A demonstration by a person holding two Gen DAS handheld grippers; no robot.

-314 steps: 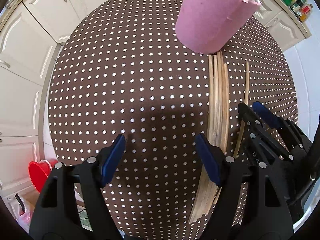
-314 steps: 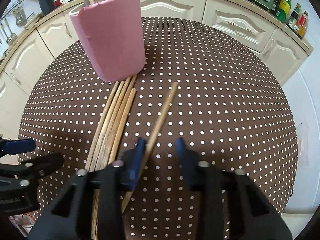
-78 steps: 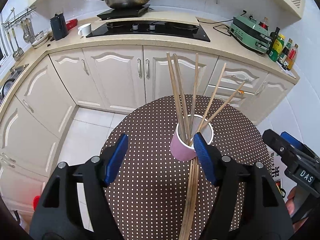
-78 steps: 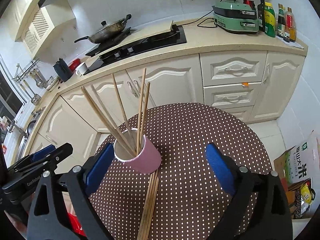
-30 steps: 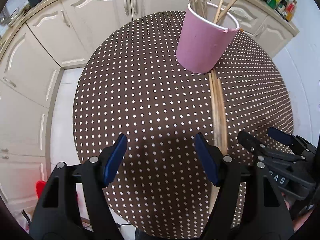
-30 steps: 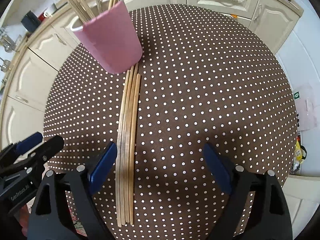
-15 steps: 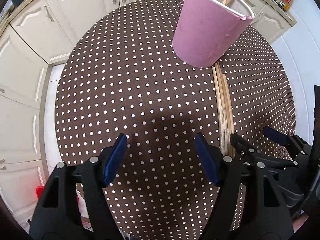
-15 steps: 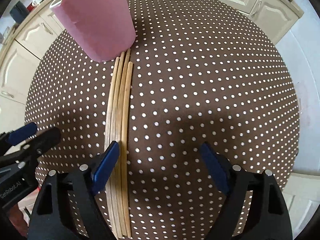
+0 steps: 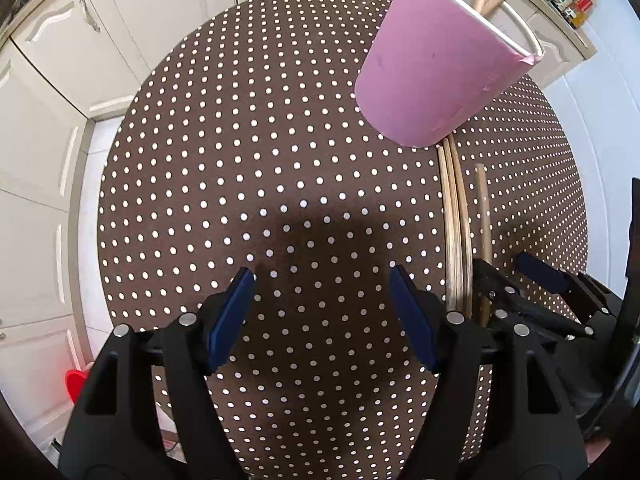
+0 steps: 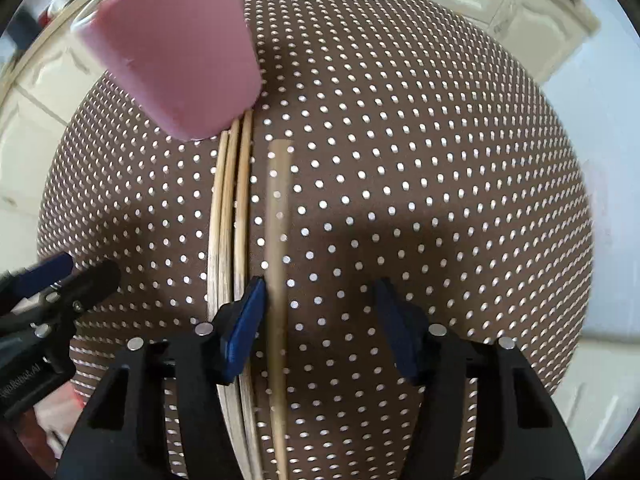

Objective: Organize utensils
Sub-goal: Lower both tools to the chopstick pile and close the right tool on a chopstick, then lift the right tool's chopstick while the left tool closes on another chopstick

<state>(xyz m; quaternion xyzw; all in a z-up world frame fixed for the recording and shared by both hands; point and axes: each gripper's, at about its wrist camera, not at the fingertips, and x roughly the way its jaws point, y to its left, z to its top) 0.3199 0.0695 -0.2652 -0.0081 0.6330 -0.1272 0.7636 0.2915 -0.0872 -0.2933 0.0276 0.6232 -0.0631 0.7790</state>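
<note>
A pale wooden chopstick lies apart from the bundle below the pink cup on the dotted table. The right gripper, jaws just closing, straddles it without clamping; the left gripper stands apart, empty.

Each tool has black plastic arms, silver screw heads and blue pads inside its fingers.

Round worktop, brown cloth with white polka dots, cream cabinets around it. On it: pink cup standing upright near the far edge, chopsticks poking out of its top. Bundle of bamboo chopsticks lies flat on the cloth, side by side – far ends at the cup's base, touching or tucked under, can't tell. One separate chopstick lies just right of the bundle – roughly parallel, small gap between.
</note>
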